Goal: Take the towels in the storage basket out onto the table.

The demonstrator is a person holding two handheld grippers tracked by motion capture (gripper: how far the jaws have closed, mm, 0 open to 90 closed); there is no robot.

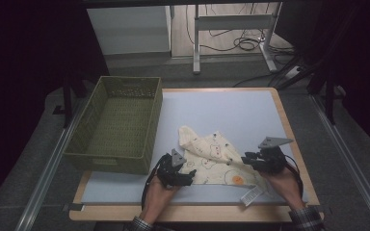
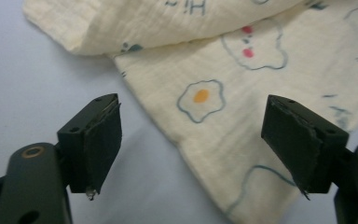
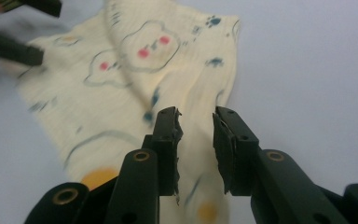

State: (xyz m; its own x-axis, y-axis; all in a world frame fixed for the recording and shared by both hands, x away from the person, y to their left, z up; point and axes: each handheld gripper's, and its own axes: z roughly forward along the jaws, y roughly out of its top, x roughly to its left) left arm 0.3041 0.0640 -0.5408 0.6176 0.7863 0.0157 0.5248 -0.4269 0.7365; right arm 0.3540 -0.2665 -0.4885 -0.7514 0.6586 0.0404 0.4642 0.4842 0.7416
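Observation:
A cream cloth printed with bears and fried eggs lies folded on the white table mat, near the front. My left gripper rests at the cloth's left edge. In the left gripper view its jaws stand wide open, with the cloth's edge lying on the mat between and beyond them, not pinched. My right gripper is at the cloth's right edge. In the right gripper view a narrow gap shows between its pads, which hover over the cloth and grip nothing.
An empty olive-green basket stands on the left of the table. A white barcode tag lies at the cloth's front right corner. Bare mat stretches behind the cloth. Table legs and cables are on the floor beyond.

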